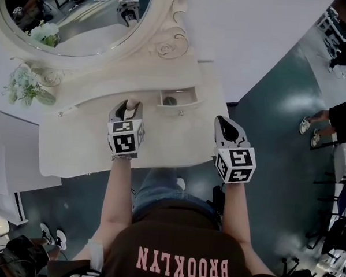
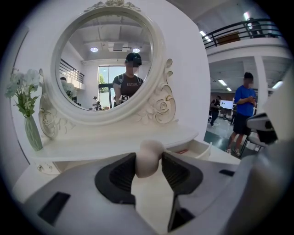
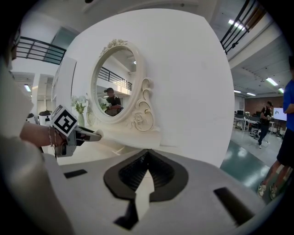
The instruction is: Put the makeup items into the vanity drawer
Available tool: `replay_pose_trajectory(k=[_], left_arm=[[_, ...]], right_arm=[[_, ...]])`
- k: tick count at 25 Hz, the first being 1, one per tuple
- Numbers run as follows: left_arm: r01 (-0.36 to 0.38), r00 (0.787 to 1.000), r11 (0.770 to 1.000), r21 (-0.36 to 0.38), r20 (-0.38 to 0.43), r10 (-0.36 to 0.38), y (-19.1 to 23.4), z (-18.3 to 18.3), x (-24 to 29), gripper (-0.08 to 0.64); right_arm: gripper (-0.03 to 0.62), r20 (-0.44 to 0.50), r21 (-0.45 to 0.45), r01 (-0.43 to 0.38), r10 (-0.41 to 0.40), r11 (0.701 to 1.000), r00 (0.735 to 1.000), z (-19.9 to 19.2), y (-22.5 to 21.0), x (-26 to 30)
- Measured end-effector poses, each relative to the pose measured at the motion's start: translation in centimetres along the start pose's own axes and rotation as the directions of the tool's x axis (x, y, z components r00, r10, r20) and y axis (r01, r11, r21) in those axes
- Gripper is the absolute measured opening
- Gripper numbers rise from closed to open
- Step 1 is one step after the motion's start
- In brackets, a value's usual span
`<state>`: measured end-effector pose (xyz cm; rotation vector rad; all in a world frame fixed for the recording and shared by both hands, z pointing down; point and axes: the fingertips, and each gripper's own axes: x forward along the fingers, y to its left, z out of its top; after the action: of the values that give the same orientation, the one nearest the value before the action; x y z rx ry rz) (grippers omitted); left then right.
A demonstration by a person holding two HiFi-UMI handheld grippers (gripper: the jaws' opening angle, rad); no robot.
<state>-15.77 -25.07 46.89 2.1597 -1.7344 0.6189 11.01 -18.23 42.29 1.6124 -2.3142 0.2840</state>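
- Left hand-held gripper (image 1: pixel 129 107) is clamped on the beige makeup sponge (image 2: pixel 148 157), pinching it right at the jaw tips. What worries you?
- That hold. The sponge is soft and rounded, and its end bulges past the pads. I judge that a harder squeeze or a jolt could pop it out onto the counter (image 1: pixel 74 144), or off the front edge.
- And the drawer (image 1: pixel 192 97)?
- It's open, just right of the sponge and a little farther back. But it's small, and something dark lies in it, too small to name. Let go too soon and the sponge would probably land on the rim and roll off.
- Room to move?
- Bare counter lies between the sponge and the drawer, so there's nothing to dodge. The ledge under the mirror frame (image 1: pixel 169 45) stands right behind the drawer, so coming in from the front and above looks safest. The flower vase (image 1: pixel 26 85) is well apart at the left.
- Right hand-held gripper (image 3: pixel 147 155)?
- Jaws together, empty, beside the counter's right edge. It's near the drawer and could crowd the approach.
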Motion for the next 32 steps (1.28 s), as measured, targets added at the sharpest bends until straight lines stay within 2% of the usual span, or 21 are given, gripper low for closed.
replay_pose_trajectory(k=[10, 19, 23, 28, 32], left_arm=[[0.095, 0.995, 0.994, 0.057, 0.005, -0.095, -5.6, 1.7, 2.2, 0.175], [0.202, 0.979, 0.971, 0.124, -0.006, -0.203, -11.3, 2.4, 4.1, 0.178], [0.226, 0.974, 0.962, 0.15, -0.013, -0.227, -13.0, 2.5, 4.7, 0.181], [0.238, 0.969, 0.939, 0.248, 0.004, -0.247, -14.9, 2.0, 5.9, 0.181], [0.242, 0.967, 0.929, 0.279, 0.003, -0.253, -16.0, 1.7, 7.0, 0.181]], right_arm=[[-0.005, -0.017, 0.054, 0.127, -0.127, 0.99, 0.992, -1.9, -4.6, -3.7], [-0.005, -0.05, 0.083, 0.241, -0.237, 0.967, 0.97, -3.6, -7.8, -7.3], [-0.005, -0.067, 0.089, 0.264, -0.258, 0.961, 0.964, -4.4, -8.4, -8.3], [-0.005, -0.08, 0.092, 0.278, -0.271, 0.956, 0.959, -5.1, -8.6, -8.6], [-0.005, -0.101, 0.094, 0.284, -0.275, 0.954, 0.956, -5.9, -8.6, -8.6]])
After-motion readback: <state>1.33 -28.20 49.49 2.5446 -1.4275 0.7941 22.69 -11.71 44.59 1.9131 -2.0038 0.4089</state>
